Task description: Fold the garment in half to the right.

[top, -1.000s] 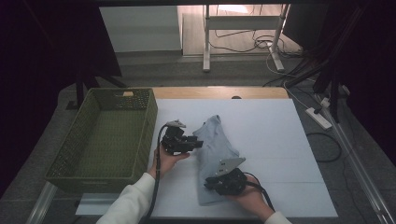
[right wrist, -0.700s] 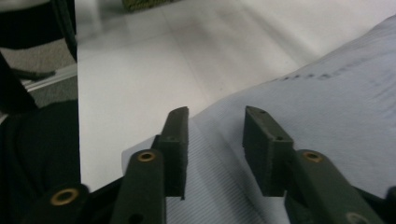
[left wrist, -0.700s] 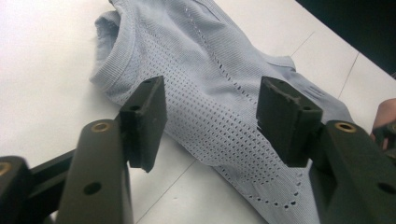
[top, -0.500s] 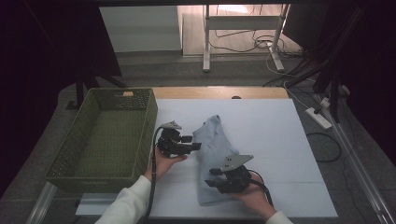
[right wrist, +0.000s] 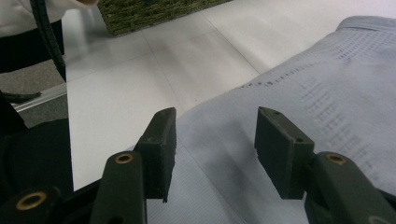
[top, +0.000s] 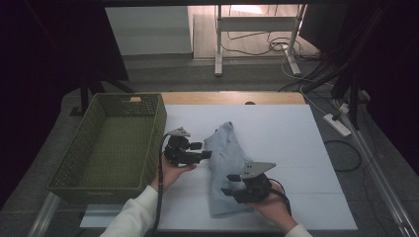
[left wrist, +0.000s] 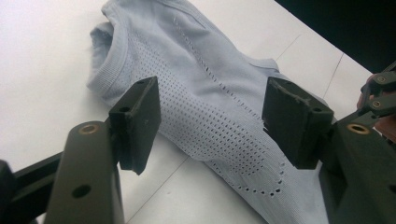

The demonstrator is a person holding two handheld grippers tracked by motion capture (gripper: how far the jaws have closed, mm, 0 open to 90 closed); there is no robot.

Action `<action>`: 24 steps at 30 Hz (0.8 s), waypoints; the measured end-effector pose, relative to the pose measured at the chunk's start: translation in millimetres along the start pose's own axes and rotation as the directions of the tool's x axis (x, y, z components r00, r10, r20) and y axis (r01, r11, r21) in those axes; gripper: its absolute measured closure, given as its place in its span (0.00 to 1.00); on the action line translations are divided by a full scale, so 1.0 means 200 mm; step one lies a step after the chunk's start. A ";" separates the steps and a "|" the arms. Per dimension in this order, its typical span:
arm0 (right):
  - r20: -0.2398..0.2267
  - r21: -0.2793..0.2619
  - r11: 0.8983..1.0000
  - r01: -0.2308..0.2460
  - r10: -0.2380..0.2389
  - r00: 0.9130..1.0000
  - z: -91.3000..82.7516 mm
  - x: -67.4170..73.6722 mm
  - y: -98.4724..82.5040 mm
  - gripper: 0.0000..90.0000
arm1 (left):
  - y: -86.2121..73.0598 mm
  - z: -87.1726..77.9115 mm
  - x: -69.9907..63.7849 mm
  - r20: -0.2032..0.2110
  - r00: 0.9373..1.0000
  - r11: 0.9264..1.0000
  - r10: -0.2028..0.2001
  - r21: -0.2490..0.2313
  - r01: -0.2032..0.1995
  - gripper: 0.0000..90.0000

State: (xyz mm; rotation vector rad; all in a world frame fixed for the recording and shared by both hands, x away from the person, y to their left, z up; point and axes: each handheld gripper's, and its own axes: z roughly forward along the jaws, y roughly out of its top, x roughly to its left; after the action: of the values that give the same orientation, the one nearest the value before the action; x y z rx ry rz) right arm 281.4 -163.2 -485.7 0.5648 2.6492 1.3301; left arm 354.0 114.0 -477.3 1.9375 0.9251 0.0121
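A light blue-grey knit garment [top: 228,158] lies folded lengthwise on the white table [top: 291,138]. My left gripper [top: 205,154] sits at the garment's left edge, pointing right at it. In the left gripper view its jaws [left wrist: 210,100] stand apart over the perforated fabric [left wrist: 205,60] without pressing it; they have just been opening. My right gripper [top: 228,191] rests on the garment's near end, pointing left. Its jaws [right wrist: 215,126] are also apart and have just been opening, with the cloth's edge [right wrist: 336,84] lying flat under them, untouched by the pads.
A green woven basket [top: 154,143] stands at the table's left, close to my left hand, and its corner [right wrist: 154,11] appears in the right gripper view. White table stretches to the garment's right. A power strip [top: 337,125] and cables lie on the floor beyond.
The right gripper has tipped so that its grey plate now faces up, and it sits slightly more to the right. The left hand stays almost in place. The garment lies as before.
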 end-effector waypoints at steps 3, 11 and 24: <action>0.004 0.003 1.000 -0.001 0.001 1.000 -0.01 -0.01 0.00 0.54 | 0.00 -0.01 0.00 0.001 1.000 1.000 0.002 -0.003 -0.002 0.41; 0.025 0.007 1.000 -0.021 0.021 0.999 -0.05 -0.04 -0.02 0.53 | 0.00 -0.02 0.00 0.014 1.000 1.000 -0.001 0.001 0.001 0.41; 0.034 -0.011 1.000 -0.008 0.008 0.999 -0.08 -0.06 -0.02 0.53 | -0.01 -0.06 0.02 0.014 0.999 0.999 -0.029 -0.018 0.029 0.40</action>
State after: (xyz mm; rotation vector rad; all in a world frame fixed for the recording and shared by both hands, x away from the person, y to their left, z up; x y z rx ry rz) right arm 286.7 -181.6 -480.2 0.5918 2.6138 1.3239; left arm 351.6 126.0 -474.0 1.9054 0.9410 -0.0098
